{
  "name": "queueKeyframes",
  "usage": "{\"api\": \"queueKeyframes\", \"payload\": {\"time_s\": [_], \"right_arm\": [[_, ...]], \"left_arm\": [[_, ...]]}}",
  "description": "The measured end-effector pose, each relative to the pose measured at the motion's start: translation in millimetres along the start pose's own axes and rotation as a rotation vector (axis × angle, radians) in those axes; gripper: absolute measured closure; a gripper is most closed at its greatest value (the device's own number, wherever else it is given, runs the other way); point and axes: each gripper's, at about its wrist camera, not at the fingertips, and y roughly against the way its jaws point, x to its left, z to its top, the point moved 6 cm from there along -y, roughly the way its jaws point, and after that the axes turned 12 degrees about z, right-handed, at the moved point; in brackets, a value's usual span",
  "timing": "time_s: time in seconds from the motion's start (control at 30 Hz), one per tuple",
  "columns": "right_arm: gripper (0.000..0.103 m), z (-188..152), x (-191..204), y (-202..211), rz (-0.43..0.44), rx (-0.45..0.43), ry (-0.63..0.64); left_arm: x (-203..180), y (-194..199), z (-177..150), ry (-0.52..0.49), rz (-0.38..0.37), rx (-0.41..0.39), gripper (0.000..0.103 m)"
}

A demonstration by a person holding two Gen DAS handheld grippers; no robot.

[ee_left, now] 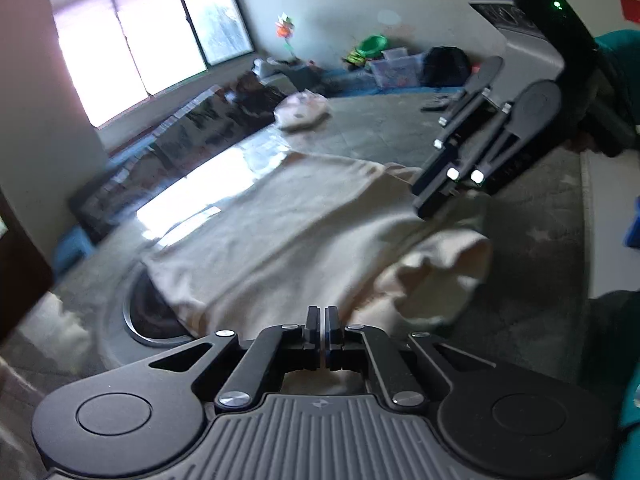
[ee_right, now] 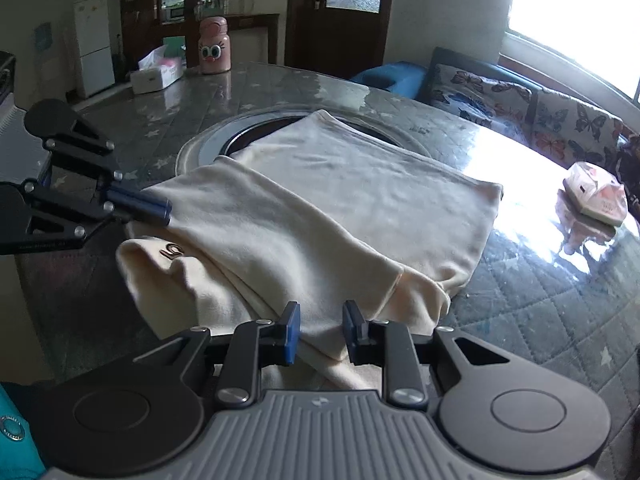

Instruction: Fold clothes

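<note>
A cream garment lies partly folded on the glass-topped table, with one layer turned over diagonally across it. In the left wrist view the same cream garment stretches away from my fingers. My left gripper is shut, and a thin sliver of cloth seems pinched between its pads. Seen from the right wrist, the left gripper rests at the folded layer's left corner. My right gripper is open, its blue pads on either side of the garment's near edge. From the left wrist, the right gripper points down at the cloth.
A round recessed ring in the table lies partly under the garment. At the far edge stand a pink bottle and a tissue box. A pink packet lies at the right. A butterfly-print sofa runs along the window.
</note>
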Motion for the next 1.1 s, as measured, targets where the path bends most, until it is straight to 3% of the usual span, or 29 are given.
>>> {"api": "queueKeyframes", "payload": {"time_s": [0.13, 0.3, 0.53, 0.63, 0.97, 1.1], "right_arm": [[0.080, 12.1, -5.2, 2.8, -0.012, -0.044, -0.006], [0.080, 24.7, -20.5, -9.3, -0.031, -0.079, -0.046], [0.080, 18.5, -32.7, -23.8, -0.048, -0.054, -0.082], [0.080, 16.0, -32.9, -24.2, -0.045, -0.053, -0.084], [0.077, 9.8, -32.7, -21.4, -0.038, -0.054, -0.095], [0.070, 12.9, -27.5, -12.0, -0.047, -0.075, -0.084]], "left_arm": [[13.2, 6.9, 11.9, 0.086, -0.039, -0.019, 0.094], [36.0, -15.8, 33.0, 0.194, 0.004, -0.021, 0.094], [53.6, -69.2, 22.5, 0.294, 0.080, 0.110, 0.094], [62.4, -72.6, 10.3, 0.342, 0.080, 0.141, 0.092], [63.9, -70.5, 7.7, 0.343, 0.102, 0.149, 0.091], [57.7, -58.1, 14.6, 0.323, 0.118, 0.126, 0.083]]}}
